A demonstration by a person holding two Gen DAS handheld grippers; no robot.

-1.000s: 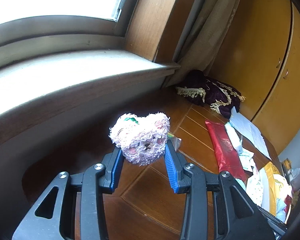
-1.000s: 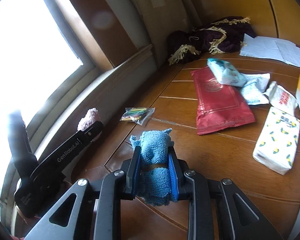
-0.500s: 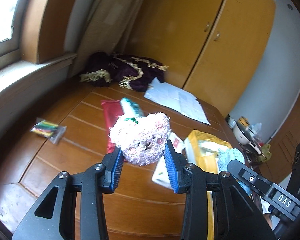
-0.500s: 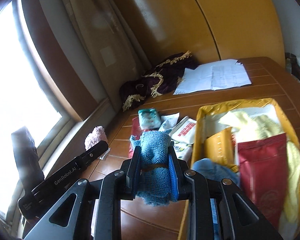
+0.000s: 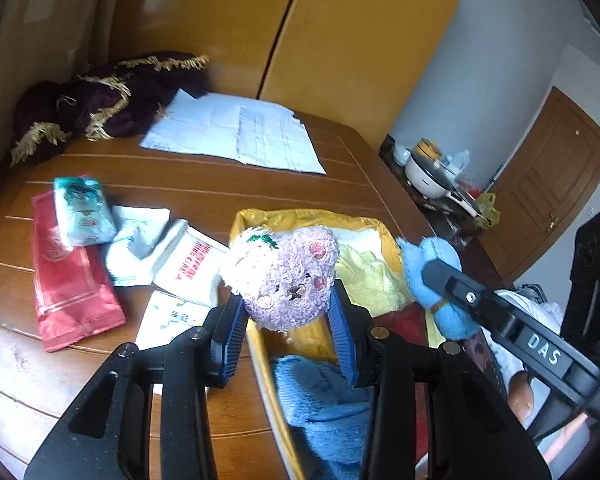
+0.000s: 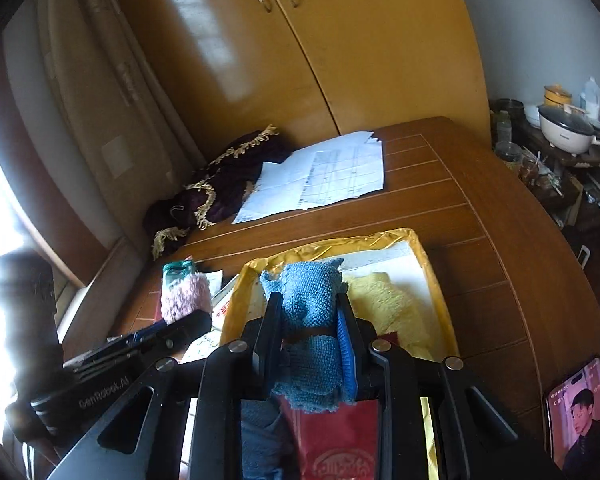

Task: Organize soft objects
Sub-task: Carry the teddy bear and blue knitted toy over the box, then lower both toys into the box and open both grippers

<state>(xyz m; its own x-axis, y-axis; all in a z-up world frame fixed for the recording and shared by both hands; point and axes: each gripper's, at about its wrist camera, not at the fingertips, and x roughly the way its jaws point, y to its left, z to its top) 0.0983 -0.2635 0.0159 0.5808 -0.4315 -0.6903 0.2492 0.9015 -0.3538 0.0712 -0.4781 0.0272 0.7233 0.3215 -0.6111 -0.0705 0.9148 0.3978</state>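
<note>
Left hand-held gripper [image 5: 286,330]: clamped on the pink plush bear [image 5: 286,278], up over the yellow tray's [image 5: 260,364] left rim.
Right hand-held gripper [image 6: 309,336]: squeezing the rolled blue cloth [image 6: 306,320], above the same tray on the bench [image 5: 204,192].

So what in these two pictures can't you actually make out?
- Yellow tray, right wrist view: its near contents sit behind the right gripper and blue cloth.
- Pink plush toy, left wrist view: its underside is hidden between the left gripper fingers.
- White packet: red lettering too blurred to read.
- Papers: print too small.
</note>
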